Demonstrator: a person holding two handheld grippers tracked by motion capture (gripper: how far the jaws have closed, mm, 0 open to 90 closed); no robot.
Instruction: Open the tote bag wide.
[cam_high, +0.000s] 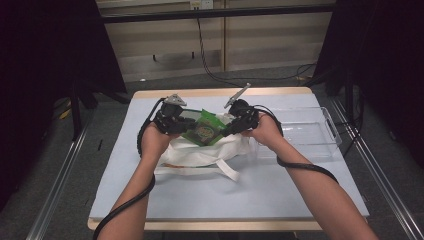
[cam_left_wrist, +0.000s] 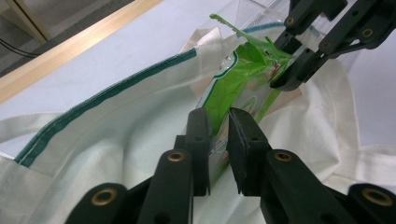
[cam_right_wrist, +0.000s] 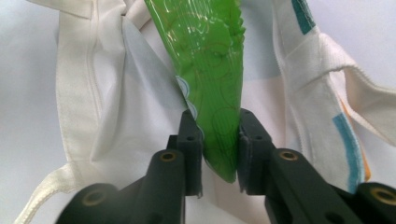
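At the centre of the high view, the left gripper (cam_high: 176, 120) and the right gripper (cam_high: 239, 119) are meeting over a glossy green snack packet (cam_high: 204, 128), each black, hinged tool trailing a dark cable down a bare forearm. In the left gripper view, the left tool's two flat black pads are pinching the lower edge of that crinkled foil packet (cam_left_wrist: 243, 81), with the other gripper (cam_left_wrist: 322, 44) biting its far end at the upper right of the frame. In the right gripper view, the jaws are pressing from both sides on the tapered, shiny end of the packet (cam_right_wrist: 212, 70), whose serrated seam is showing along its right edge.

The packet is sitting half out of the mouth of a soft cream cotton tote bag (cam_high: 207, 150), which is lying rumpled at the middle of the table; a green stitched hem (cam_left_wrist: 107, 93) is running along its opening, and flat webbing handles (cam_high: 225, 170) are spilling toward the lower frame. To the right, a clear rectangular plastic tray (cam_high: 327, 135) is resting on the pale blue mat (cam_high: 250, 195) covering the wood-edged table. Beyond, dark curtains are flanking a light panelled wall.
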